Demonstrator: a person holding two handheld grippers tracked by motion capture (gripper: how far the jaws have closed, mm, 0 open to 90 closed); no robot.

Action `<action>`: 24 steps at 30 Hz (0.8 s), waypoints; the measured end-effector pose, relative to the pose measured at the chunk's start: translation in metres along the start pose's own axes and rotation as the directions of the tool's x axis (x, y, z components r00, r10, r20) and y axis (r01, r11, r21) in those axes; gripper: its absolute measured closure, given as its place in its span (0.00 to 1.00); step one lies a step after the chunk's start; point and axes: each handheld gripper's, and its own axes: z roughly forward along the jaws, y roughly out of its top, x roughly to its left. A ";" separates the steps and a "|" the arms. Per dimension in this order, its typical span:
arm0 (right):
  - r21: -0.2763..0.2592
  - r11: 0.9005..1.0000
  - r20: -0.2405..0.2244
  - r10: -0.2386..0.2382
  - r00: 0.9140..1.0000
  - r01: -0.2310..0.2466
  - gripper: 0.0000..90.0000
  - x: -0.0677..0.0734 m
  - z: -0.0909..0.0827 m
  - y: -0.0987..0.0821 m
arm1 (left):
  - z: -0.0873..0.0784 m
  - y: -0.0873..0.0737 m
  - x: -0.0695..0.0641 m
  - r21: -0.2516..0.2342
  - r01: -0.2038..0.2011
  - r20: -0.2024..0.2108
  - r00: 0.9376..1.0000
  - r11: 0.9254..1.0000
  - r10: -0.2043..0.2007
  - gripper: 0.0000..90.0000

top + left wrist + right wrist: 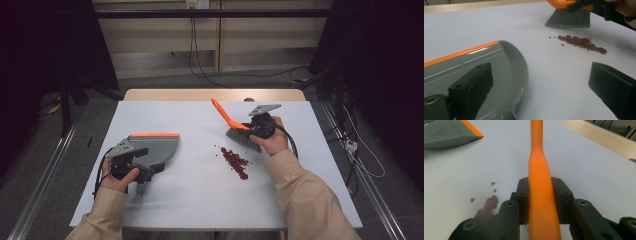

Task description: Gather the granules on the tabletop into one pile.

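Right gripper (pixel 541 202): clamped on brush (pixel 235 126) handle, near surface (pixel 200 200) far edge
Left gripper (pixel 539 87): jaws apart, one over dustpan (pixel 499 65), near left edge
High view: beans (pixel 235 161) mid-surface
Left gripper view: bristles above beans

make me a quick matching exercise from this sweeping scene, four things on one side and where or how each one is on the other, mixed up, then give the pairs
Things
1. brush
2. dustpan
3. red beans
4. left gripper

Place or state
A. lying in a loose line on the white table, between the two hands
B. orange handle clamped in the right gripper, bristles beyond the pile
C. jaws wide apart, one jaw over the grey pan
D. resting flat on the person's left side, orange strip along its far edge

Pairs: 1-B, 2-D, 3-A, 4-C
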 end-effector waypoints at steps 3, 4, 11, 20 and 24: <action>0.082 0.997 0.006 -0.012 1.000 0.011 0.77 0.001 -0.002 0.003 | 0.001 0.000 -0.001 0.003 -0.006 0.003 1.000 1.000 0.006 0.06; 0.106 0.994 -0.007 -0.010 1.000 0.011 0.76 0.001 -0.003 0.004 | 0.001 0.000 0.000 0.005 -0.006 0.005 1.000 1.000 0.006 0.06; 0.233 0.971 -0.009 -0.056 0.998 0.056 0.78 0.004 0.001 0.013 | 0.001 0.000 0.000 0.009 -0.007 0.003 1.000 1.000 0.007 0.06; 0.126 0.983 -0.071 -0.123 0.990 0.131 0.79 0.000 0.001 0.024 | 0.000 0.000 0.001 0.000 0.003 -0.005 1.000 1.000 -0.003 0.06; 0.061 0.968 -0.124 -0.236 0.964 0.245 0.79 0.002 0.019 0.036 | -0.002 -0.001 0.002 0.000 0.007 -0.008 1.000 1.000 -0.007 0.06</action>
